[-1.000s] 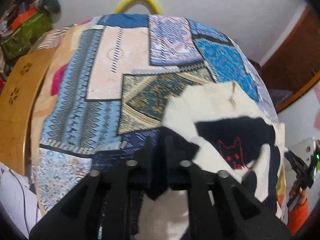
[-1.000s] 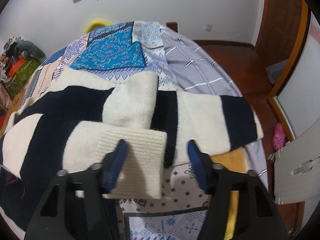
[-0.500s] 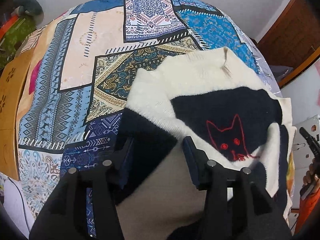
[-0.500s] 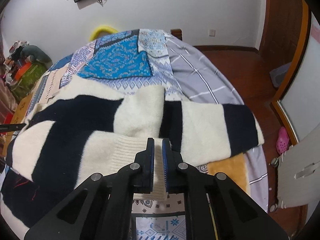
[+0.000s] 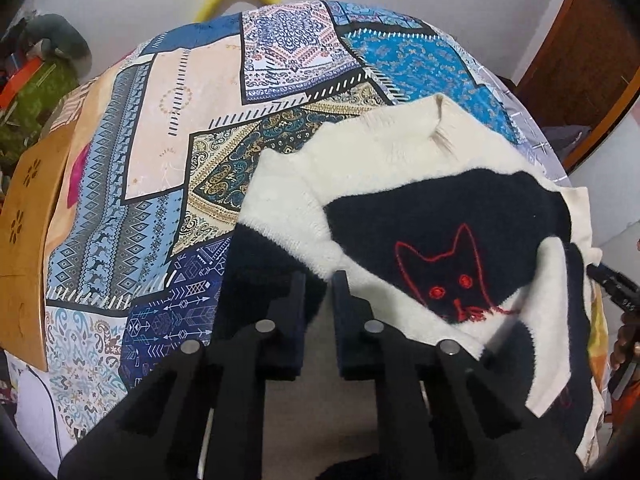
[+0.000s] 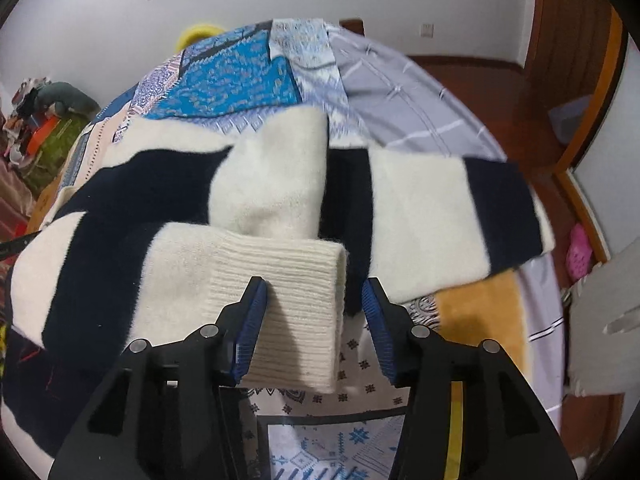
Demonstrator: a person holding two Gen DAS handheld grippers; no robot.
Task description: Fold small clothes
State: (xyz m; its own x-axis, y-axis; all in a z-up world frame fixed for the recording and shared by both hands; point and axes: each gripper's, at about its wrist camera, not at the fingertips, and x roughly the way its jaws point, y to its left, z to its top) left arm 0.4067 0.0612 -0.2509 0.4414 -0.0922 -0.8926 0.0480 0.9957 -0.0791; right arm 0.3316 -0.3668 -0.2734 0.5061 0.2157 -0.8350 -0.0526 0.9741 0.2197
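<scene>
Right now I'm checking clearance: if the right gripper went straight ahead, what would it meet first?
Probably the cream ribbed knit cuff of the navy-and-cream striped sweater; it lies between the open right gripper fingers, though depth is unclear.

Patchwork bedspread [image 5: 168, 152] bare left of the sweater [image 5: 400, 168] — open passage there, wooden board [image 5: 28, 240] bounding the left edge, ribbed cuff [image 6: 296, 292] lying between the right gripper's [image 6: 314, 300] parted fingers — grey sheet [image 6: 404, 96] beyond unobstructed.
</scene>
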